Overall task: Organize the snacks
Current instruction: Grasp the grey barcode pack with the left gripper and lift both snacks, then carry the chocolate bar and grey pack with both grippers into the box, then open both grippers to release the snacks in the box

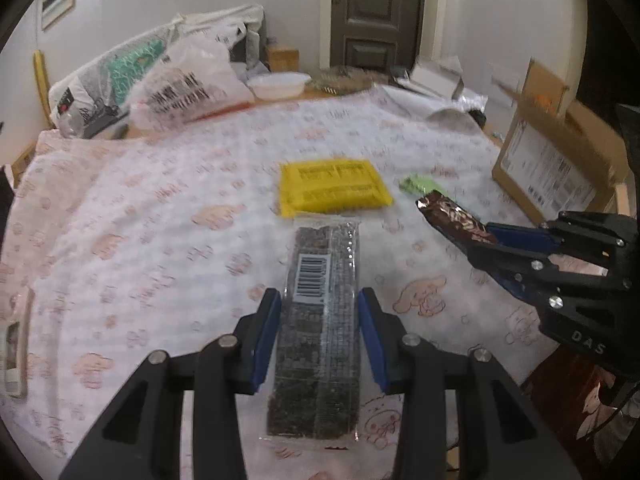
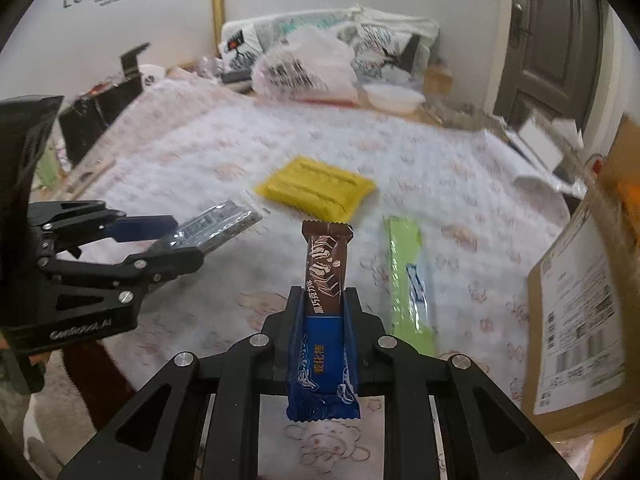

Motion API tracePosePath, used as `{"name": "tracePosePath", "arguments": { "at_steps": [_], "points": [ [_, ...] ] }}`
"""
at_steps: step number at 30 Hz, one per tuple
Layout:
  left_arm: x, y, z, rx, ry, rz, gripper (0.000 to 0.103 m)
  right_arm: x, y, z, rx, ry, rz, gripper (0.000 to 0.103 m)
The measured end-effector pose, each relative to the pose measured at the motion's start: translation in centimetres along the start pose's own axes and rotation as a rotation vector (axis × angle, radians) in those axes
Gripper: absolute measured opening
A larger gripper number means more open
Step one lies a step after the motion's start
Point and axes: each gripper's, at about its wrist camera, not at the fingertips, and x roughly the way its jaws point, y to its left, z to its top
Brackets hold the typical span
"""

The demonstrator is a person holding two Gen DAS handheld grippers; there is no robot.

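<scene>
My left gripper [image 1: 320,300] is shut on a long clear packet of dark seaweed [image 1: 316,248], its blue pads pressing both long edges. The right wrist view shows that gripper [image 2: 176,236] holding the packet [image 2: 224,220] clear of the cloth. Between the jaws of my right gripper [image 2: 323,300] a brown-and-blue chocolate bar [image 2: 326,256] is clamped and points forward above the table; it also shows at the right of the left wrist view [image 1: 452,216]. A yellow snack pack [image 1: 334,188] [image 2: 316,190] and a green bar [image 2: 408,276] lie flat on the cloth.
The table wears a white cloth with pink cartoon print [image 1: 160,220]. An open cardboard box [image 2: 576,304] stands at the right edge. Plastic bags [image 2: 304,68] and a white bowl [image 2: 394,98] sit at the far side, with a black box [image 2: 100,112] at the left.
</scene>
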Motion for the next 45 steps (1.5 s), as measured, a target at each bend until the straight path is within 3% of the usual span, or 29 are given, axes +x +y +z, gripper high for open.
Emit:
{"name": "tracePosePath", "arguments": {
  "at_steps": [4, 13, 16, 20, 26, 30, 37, 45],
  "points": [
    [-3.6, 0.6, 1.1, 0.0, -0.083, 0.006, 0.037, -2.7, 1.1, 1.5, -0.041, -0.065, 0.027, 0.014],
    [-10.7, -2.4, 5.4, 0.091, -0.235, 0.03, 0.037, -10.9, -0.5, 4.6, -0.074, -0.273, -0.054, 0.014],
    [-12.2, -5.1, 7.4, 0.148, -0.279, 0.002, 0.037, -13.3, -2.8, 4.7, -0.052, -0.318, -0.098, 0.014],
    [-13.0, -10.0, 10.6, 0.203, -0.31, -0.101, 0.037, -15.5, -6.9, 3.9, 0.009, -0.342, -0.162, 0.014],
    [-10.1, -17.9, 14.9, 0.227, -0.294, -0.216, 0.037, -16.5, -14.1, 1.6, 0.127, -0.312, -0.24, 0.014],
    [-6.0, -22.7, 17.0, 0.227, -0.197, -0.309, 0.037, -15.9, -18.1, 0.0, 0.177, -0.252, -0.278, 0.014],
    [-0.6, -27.2, 17.2, 0.233, -0.072, -0.317, 0.037, -14.6, -22.2, -1.9, 0.224, -0.195, -0.268, 0.014],
    [2.3, -28.4, 16.6, 0.226, 0.017, -0.322, 0.037, -13.2, -23.3, -2.5, 0.224, -0.162, -0.255, 0.014]
  ]
}}
